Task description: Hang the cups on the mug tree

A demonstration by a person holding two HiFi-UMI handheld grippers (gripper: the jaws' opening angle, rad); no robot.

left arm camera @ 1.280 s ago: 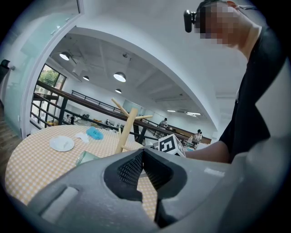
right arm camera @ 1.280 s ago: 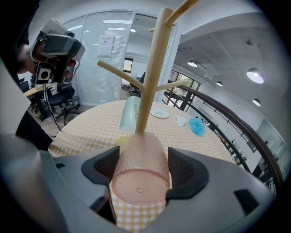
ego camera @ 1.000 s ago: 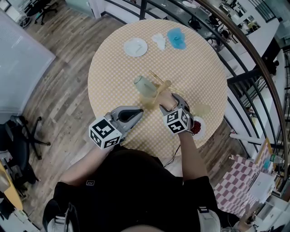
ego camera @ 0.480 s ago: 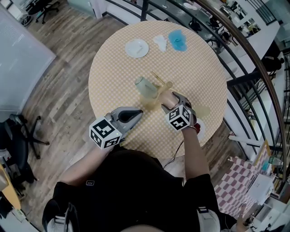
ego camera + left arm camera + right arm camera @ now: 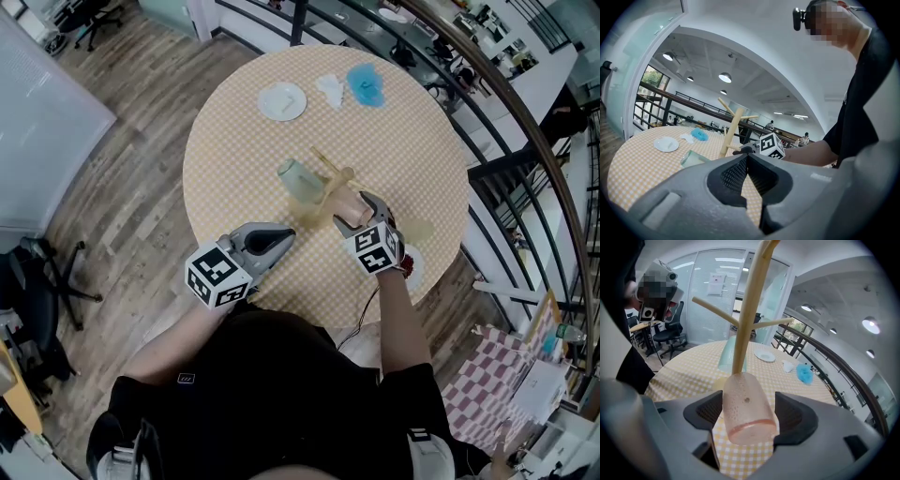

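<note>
We are seeing no cup hung yet: visible pegs of mug tree [image 5: 749, 301] bare. Right gripper [image 5: 751, 414] is clamping pink cup [image 5: 746, 401], tilted, in air just in front of trunk and below pegs; we are judging lift onto peg as step left. Pale green cup [image 5: 693, 158] seems to be lying on its side by tree base, not hung either. Left gripper [image 5: 747, 157] is hovering clenched, empty, near table [image 5: 225, 159] edge. Far side, well apart: white plate [image 5: 281, 100], white crumpled piece [image 5: 330, 87], blue crumpled piece [image 5: 366, 82]. Trunk and green cup are crowding approach.
</note>
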